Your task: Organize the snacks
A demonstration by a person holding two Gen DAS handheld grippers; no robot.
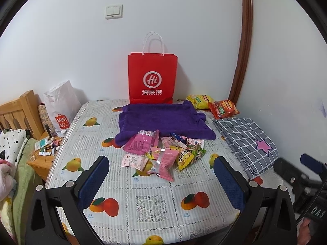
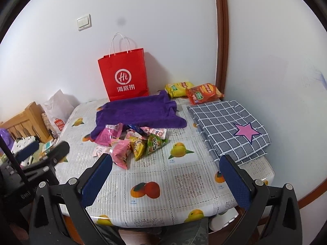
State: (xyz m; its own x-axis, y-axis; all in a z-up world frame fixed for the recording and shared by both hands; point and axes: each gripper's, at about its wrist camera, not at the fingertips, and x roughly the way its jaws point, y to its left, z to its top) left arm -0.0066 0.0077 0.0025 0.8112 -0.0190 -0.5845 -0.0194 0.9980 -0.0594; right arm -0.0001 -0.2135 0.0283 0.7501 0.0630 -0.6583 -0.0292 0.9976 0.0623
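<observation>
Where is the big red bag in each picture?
Left wrist view: the red bag stands top centre, against the wall behind the purple towel.
Right wrist view: the red bag stands left of centre, tilted, behind the same towel.
Shared landmark: the light switch, up and left of the bag.

We see our left gripper (image 1: 161, 171) wide open above a snack pile (image 1: 163, 153), purple towel (image 1: 163, 122) and red bag (image 1: 152, 77) beyond.
</observation>
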